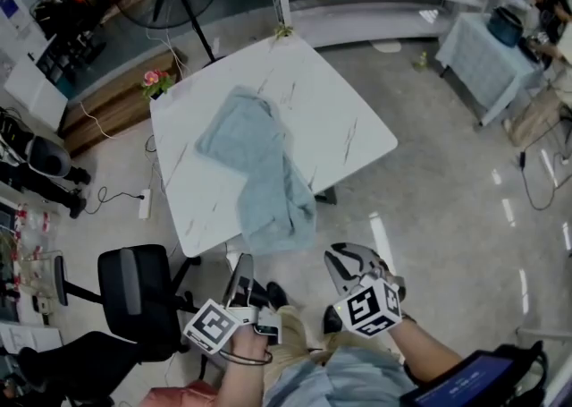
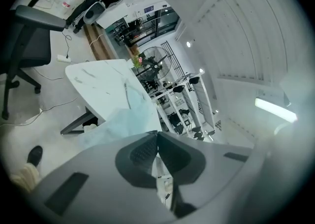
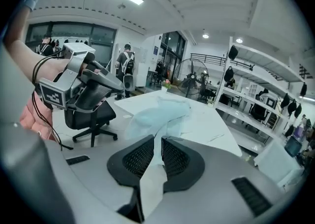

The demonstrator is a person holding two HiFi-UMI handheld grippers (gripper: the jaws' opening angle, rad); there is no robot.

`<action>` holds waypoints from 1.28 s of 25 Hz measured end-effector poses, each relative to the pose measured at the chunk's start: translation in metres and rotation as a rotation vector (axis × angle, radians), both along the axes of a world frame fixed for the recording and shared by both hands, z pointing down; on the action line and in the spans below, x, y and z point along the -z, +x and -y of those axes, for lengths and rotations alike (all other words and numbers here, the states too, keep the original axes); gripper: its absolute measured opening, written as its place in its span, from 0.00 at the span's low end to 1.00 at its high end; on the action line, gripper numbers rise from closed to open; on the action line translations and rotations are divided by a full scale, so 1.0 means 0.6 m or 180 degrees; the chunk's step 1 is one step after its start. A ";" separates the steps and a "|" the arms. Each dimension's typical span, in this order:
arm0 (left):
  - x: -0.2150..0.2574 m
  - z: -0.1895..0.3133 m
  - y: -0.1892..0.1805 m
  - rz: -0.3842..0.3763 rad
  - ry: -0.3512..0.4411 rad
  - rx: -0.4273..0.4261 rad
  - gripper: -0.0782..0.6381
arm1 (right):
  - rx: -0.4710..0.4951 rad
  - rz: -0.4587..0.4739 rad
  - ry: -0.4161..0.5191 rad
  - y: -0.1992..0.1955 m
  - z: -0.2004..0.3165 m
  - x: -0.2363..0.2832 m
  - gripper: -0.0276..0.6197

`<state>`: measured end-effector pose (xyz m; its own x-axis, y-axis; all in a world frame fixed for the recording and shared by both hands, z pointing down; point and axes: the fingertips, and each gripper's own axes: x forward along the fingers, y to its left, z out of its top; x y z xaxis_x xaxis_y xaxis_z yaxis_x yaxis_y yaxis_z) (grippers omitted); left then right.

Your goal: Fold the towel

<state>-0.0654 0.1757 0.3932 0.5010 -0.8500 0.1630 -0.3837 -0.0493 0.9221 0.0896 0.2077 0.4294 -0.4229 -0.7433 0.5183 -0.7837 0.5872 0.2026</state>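
Towel (image 1: 255, 164) crumpled on marbled table (image 1: 344, 114); left hand-held gripper (image 2: 156, 132) closed, right hand-held gripper (image 3: 157, 138) parted.

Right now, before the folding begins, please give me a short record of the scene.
table: white marble top
towel: light blue, crumpled, one end over the table's near edge
left gripper: shut, empty, away from towel
right gripper: slightly open, empty, away from towel
folding: not started

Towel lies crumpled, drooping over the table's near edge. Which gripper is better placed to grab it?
Probably the right gripper: its jaws stand slightly apart and aim at the towel. The left gripper is shut; both hang short of the table.
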 end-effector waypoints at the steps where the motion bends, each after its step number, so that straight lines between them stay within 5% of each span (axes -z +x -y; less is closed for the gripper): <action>1: 0.010 0.003 0.000 -0.0004 0.0042 0.0006 0.12 | -0.0012 0.0020 0.0035 0.001 0.003 0.010 0.14; 11: 0.113 0.042 -0.013 -0.0124 0.0497 0.0069 0.12 | -0.0017 0.0169 0.0420 -0.010 0.052 0.105 0.12; 16: 0.111 0.079 -0.045 -0.0057 0.0425 0.0163 0.12 | -0.0084 0.0286 0.0453 -0.022 0.099 0.128 0.12; 21: 0.127 0.160 -0.073 -0.0332 0.0582 0.0140 0.12 | -0.0162 0.0270 0.0528 -0.045 0.181 0.147 0.12; 24: 0.108 0.211 -0.111 -0.0074 0.0471 0.0159 0.12 | -0.0193 0.0264 0.0532 -0.062 0.244 0.154 0.12; 28: 0.117 0.284 -0.140 -0.0169 0.0478 0.0119 0.12 | -0.0232 0.0237 0.0590 -0.092 0.327 0.178 0.12; 32: 0.112 0.345 -0.196 0.0386 0.0357 0.0132 0.12 | -0.0249 0.0228 0.0698 -0.121 0.395 0.218 0.12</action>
<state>-0.1830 -0.0315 0.3260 0.4477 -0.8857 0.1231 -0.4956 -0.1312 0.8586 0.0169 -0.0293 0.2984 -0.3895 -0.8667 0.3116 -0.8420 0.4722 0.2608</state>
